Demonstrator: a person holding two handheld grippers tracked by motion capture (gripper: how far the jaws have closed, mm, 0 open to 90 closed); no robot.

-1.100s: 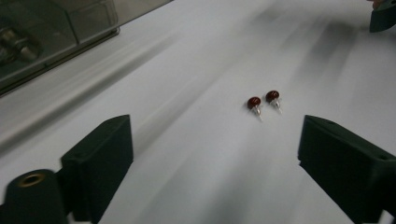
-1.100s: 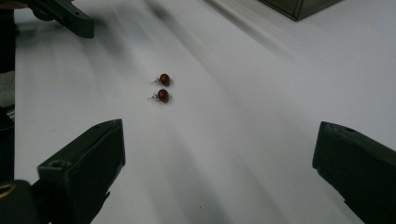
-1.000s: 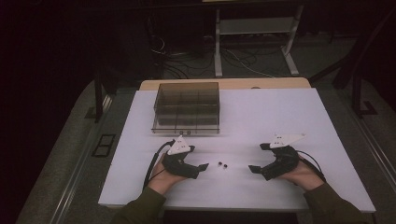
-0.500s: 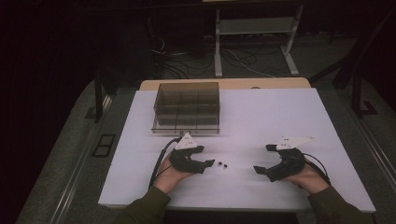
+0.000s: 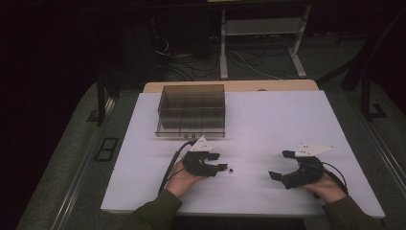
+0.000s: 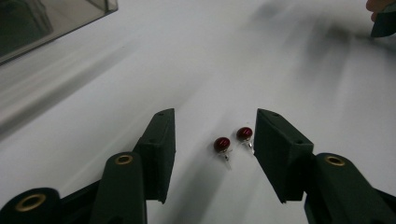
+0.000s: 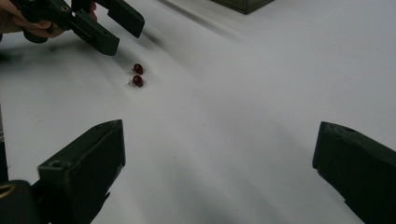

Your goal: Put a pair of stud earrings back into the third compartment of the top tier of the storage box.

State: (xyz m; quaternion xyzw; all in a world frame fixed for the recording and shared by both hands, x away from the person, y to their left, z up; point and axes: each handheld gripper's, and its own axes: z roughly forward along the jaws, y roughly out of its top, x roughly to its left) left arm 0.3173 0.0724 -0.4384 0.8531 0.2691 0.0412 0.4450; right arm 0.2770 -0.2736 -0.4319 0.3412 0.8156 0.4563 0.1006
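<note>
Two small red studs [image 6: 222,144] [image 6: 244,134] with short metal pins lie side by side on the white table [image 5: 287,120]. My left gripper [image 6: 215,135] is low over them, its jaws on either side of the pair. The jaws have just been closing but the pads are not pressing on the studs. From above, the studs [image 5: 231,170] show as dark specks just off the left gripper [image 5: 219,162]. My right gripper [image 5: 280,165] sits farther right, jaws wide open with nothing between them. Its own view [image 7: 219,140] shows the studs [image 7: 136,74] and the left gripper [image 7: 123,38] ahead.
A smoky clear box [image 5: 191,110] with several compartments stands at the back left of the table, behind the left hand. Its corner shows in the left gripper view [image 6: 42,23]. Cables and a metal stand lie on the dark floor beyond the table.
Both hands have slid to the right across the table. The left gripper has come up to the studs and its jaws stand narrower than before. The right gripper's jaws stay wide.
</note>
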